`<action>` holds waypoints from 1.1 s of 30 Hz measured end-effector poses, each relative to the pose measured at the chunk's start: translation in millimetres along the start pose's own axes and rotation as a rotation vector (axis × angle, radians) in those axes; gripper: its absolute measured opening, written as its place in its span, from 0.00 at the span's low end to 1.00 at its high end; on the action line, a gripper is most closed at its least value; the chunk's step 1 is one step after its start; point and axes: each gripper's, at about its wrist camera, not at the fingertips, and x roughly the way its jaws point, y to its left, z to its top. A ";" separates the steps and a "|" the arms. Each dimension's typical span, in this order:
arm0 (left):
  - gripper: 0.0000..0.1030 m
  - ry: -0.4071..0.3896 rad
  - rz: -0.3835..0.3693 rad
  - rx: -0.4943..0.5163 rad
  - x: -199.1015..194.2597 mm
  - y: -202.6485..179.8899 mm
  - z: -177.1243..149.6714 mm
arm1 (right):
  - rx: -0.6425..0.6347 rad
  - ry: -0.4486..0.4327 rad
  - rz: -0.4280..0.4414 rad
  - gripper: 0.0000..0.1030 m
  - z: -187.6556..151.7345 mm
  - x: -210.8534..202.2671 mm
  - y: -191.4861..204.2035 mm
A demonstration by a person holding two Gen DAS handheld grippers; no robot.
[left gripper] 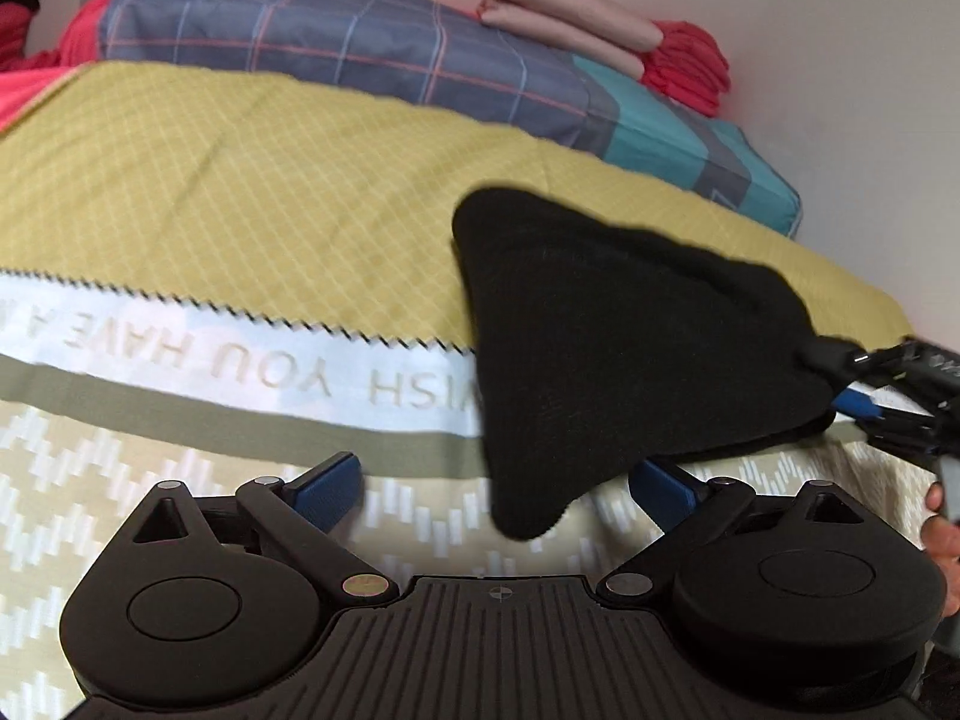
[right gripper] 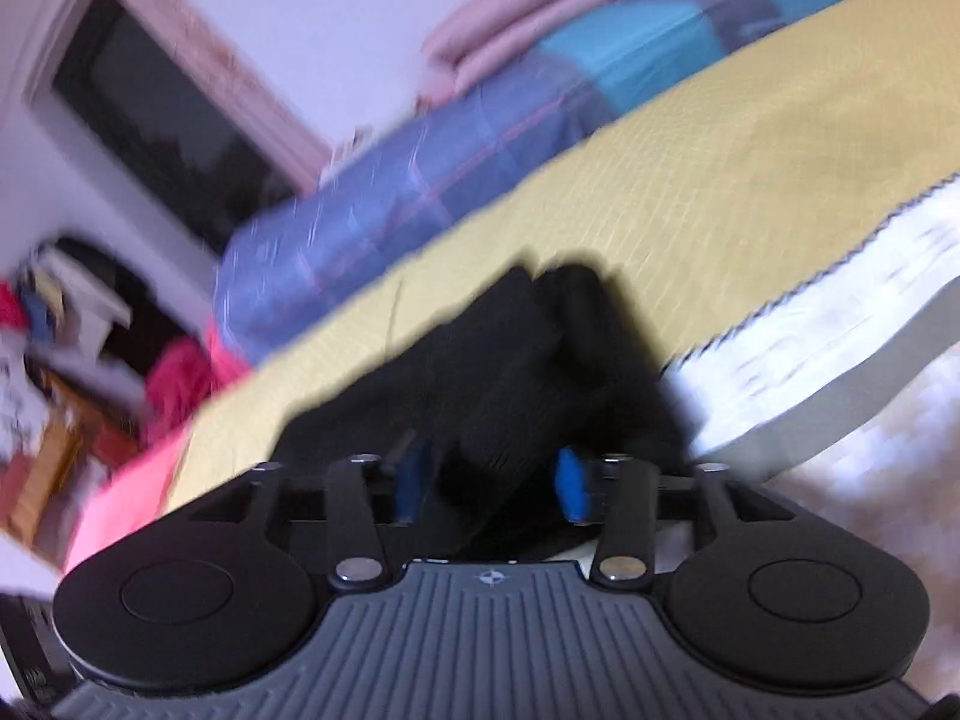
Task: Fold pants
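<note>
The black pants point(left gripper: 612, 354) hang bunched in a triangle above the bed, pulled to the right. In the left wrist view my right gripper point(left gripper: 864, 384) pinches their right corner. My left gripper point(left gripper: 498, 489) is open, its blue pads point(left gripper: 327, 489) spread wide just below the lowest tip of the pants, holding nothing. In the blurred right wrist view the pants point(right gripper: 498, 384) fill the gap between the right gripper's point(right gripper: 489, 483) blue pads point(right gripper: 570, 483), which grip the cloth.
The bed has a yellow-green checked cover point(left gripper: 240, 180) with a white lettered band point(left gripper: 240, 360). A blue plaid quilt point(left gripper: 336, 42), pink rolls point(left gripper: 570, 18) and red folded clothes point(left gripper: 690, 66) lie along the wall. A window point(right gripper: 168, 126) and clutter point(right gripper: 60, 330) are on the left.
</note>
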 end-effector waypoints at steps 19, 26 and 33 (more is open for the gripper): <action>1.00 0.041 -0.068 -0.026 -51.3 36.7 15.5 | -0.022 0.001 -0.185 0.84 15.4 22.8 -24.5; 1.00 -0.066 0.032 -0.062 -10.9 3.5 66.8 | -0.437 -0.098 -0.229 0.95 -0.9 41.4 56.3; 1.00 0.046 0.115 -0.023 69.7 -17.5 57.4 | -0.394 0.067 -0.206 0.98 22.3 97.7 31.8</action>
